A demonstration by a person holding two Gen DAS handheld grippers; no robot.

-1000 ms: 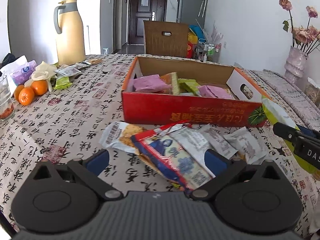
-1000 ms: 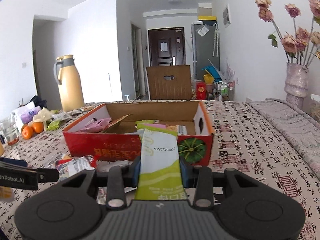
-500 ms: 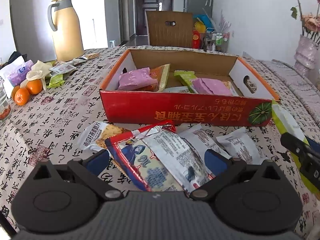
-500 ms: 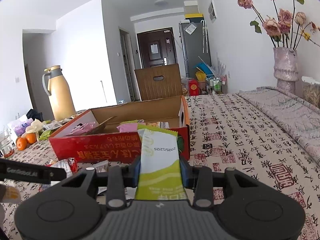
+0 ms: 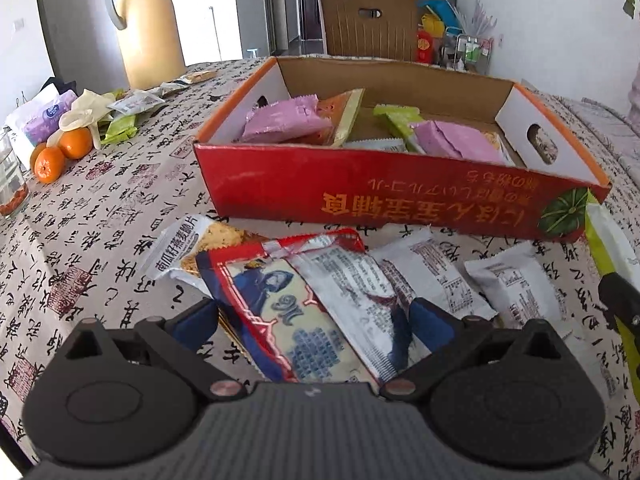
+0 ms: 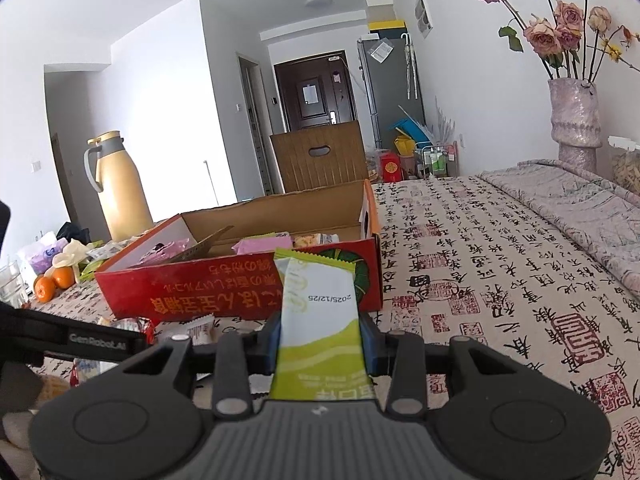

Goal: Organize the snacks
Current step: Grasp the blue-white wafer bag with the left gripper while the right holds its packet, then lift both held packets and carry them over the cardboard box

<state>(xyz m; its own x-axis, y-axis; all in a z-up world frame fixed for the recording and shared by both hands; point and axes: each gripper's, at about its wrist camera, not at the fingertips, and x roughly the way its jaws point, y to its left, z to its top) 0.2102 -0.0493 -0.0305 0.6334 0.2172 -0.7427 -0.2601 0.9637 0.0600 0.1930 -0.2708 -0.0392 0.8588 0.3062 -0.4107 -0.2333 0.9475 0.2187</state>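
The right tool is clenched on a green-and-white snack packet, holding it upright just in front of the near right corner of the red cardboard box. The left tool is spread wide, its blue fingertips on either side of a red-and-blue snack bag lying on the surface among white wrapped snacks before the box. Inside the box lie pink packets, a green packet and an orange one. To the left sit two oranges and a yellow thermos jug.
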